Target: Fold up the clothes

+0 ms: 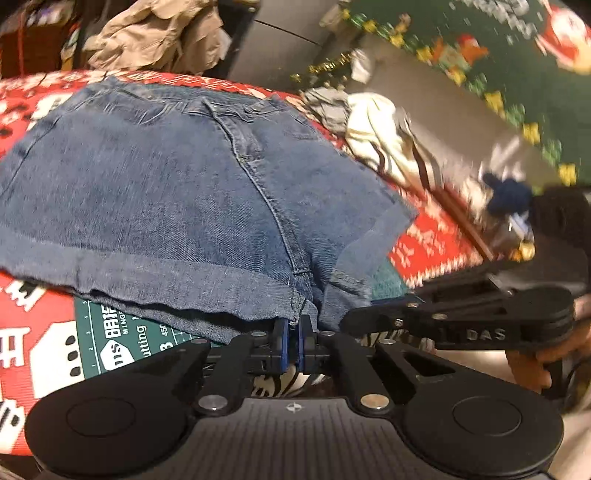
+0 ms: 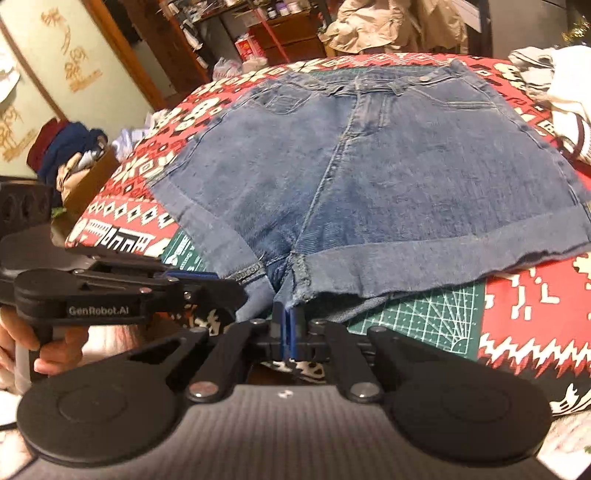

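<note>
Blue denim shorts (image 1: 166,192) (image 2: 388,177) lie flat on the table, waistband at the far side and rolled leg hems near me. My left gripper (image 1: 293,328) is shut on the hem edge at the crotch, with denim pinched between its blue pads. In the right wrist view the right gripper (image 2: 287,321) is also shut on the hem at the crotch seam. The two grippers sit close side by side: the right gripper (image 1: 347,321) shows at the right of the left wrist view, and the left gripper (image 2: 236,291) reaches in from the left of the right wrist view. A hand holds each handle.
A green cutting mat (image 2: 424,314) lies under the shorts on a red patterned tablecloth (image 1: 432,240). A heap of white and grey clothes (image 2: 565,96) sits at the table's right. A beige garment (image 2: 391,26) lies behind the table, and a box of clothes (image 2: 85,162) stands left.
</note>
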A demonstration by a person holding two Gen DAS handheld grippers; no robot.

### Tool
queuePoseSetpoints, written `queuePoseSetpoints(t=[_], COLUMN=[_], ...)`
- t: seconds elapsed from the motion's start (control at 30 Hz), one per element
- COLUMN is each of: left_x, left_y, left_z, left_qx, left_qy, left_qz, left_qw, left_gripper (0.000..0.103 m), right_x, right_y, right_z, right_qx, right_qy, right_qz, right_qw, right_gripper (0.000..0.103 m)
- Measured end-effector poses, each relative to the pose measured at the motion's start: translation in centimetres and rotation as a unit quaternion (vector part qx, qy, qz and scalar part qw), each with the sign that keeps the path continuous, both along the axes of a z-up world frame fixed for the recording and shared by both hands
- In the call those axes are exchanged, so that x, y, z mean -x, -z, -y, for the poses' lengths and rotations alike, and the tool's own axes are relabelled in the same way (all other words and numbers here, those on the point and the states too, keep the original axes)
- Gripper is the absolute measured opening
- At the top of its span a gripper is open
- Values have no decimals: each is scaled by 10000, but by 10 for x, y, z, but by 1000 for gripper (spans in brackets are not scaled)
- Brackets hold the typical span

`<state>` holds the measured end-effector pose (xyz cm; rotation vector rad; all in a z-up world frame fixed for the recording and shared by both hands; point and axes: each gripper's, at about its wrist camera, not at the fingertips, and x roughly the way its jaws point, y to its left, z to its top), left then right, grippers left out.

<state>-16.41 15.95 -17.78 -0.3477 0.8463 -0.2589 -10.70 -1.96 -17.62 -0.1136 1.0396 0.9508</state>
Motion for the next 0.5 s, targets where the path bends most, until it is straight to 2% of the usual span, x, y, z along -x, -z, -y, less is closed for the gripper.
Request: queuePoseSetpoints(t=[0.1,0.27,0.3,0.4,0.5], left_x=[-2,-5,-5,1,7], left_y=[3,0,-3,-9,-19], left_z=[1,-4,-5,-2,-3], left_qx=[-186,-124,-101,-86,-211], left_qy=[78,122,161,183,185], left_qz=[-127,-178,-191,-147,-70], left_qw=[9997,9997,9996,9997,9996], left_gripper=[5,6,5,9,11], right_x=[1,0,2,6,5], right_y=[8,5,3,-7,-21], right_z=[-2,2,4,14,26], right_qx=[63,28,23,-28,-167], right_qy=[-12,-33,-63,-86,19], right_qz=[-117,-168,-160,-67,31], right_qw=[9999,9999,9999,9999,9999], right_gripper=[2,5,9,13,20])
